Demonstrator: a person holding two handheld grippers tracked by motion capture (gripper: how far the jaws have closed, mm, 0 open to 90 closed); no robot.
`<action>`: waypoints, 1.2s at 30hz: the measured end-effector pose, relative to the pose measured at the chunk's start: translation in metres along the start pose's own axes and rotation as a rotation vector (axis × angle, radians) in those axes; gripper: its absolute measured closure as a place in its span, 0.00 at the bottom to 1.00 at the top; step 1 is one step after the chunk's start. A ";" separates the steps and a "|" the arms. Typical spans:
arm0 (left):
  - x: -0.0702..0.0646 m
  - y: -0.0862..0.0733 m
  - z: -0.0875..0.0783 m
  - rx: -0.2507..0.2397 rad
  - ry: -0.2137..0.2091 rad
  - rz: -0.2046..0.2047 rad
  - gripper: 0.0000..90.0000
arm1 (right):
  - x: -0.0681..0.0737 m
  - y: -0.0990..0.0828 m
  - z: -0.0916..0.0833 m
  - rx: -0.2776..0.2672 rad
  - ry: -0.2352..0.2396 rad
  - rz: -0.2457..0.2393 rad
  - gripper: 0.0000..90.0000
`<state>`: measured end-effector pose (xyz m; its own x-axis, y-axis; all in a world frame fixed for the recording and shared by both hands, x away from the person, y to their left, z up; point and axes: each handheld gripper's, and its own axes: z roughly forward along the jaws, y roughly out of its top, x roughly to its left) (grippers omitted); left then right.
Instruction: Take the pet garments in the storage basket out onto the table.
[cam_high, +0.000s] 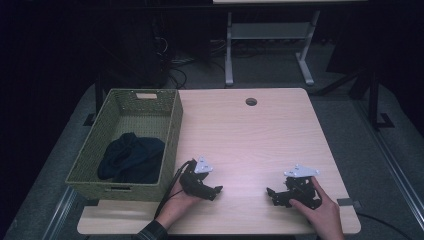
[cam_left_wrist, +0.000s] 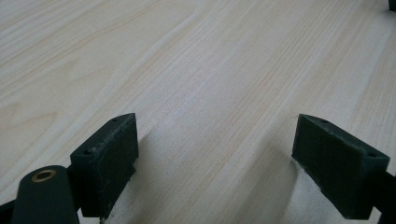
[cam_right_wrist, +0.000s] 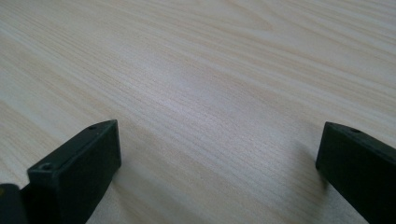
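Observation:
Near the front edge of the light wooden table (cam_high: 250, 135), a hand holds my left gripper (cam_high: 216, 191), its jaws pointing right. Across from it my right gripper (cam_high: 272, 195) sits in the other hand and points left. In the left gripper view the left gripper (cam_left_wrist: 215, 163) is open, with bare wood between its black pads (cam_left_wrist: 109, 154). The right gripper (cam_right_wrist: 217, 163) is open too in the right gripper view, its jaws wide apart just over the tabletop and holding nothing. A green woven basket (cam_high: 150, 107) stands at the table's left with a dark blue cloth (cam_high: 131, 157) bundled inside.
A round cable hole (cam_high: 251, 102) lies near the table's far edge. A grey tab (cam_high: 348, 203) sticks out at the front right corner. Beyond the table stand white desk legs (cam_high: 229, 55) and tangled cables (cam_high: 175, 75) on a dark floor.

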<state>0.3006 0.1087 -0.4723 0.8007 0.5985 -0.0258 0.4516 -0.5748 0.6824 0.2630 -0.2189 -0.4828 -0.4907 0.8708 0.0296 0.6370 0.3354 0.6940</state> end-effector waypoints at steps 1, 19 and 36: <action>0.000 0.001 0.000 0.007 0.002 -0.003 0.15 | 0.000 0.000 0.000 0.000 0.000 0.000 0.00; -0.004 0.011 -0.008 0.001 0.000 0.012 0.15 | 0.000 0.000 0.000 -0.001 0.001 -0.001 0.00; 0.001 0.020 -0.019 -0.003 0.000 0.001 0.15 | 0.000 0.000 0.000 -0.002 0.001 -0.004 0.00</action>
<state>0.3024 0.1085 -0.4449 0.8013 0.5977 -0.0252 0.4496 -0.5738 0.6846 0.2627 -0.2193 -0.4829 -0.4942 0.8689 0.0274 0.6338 0.3386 0.6954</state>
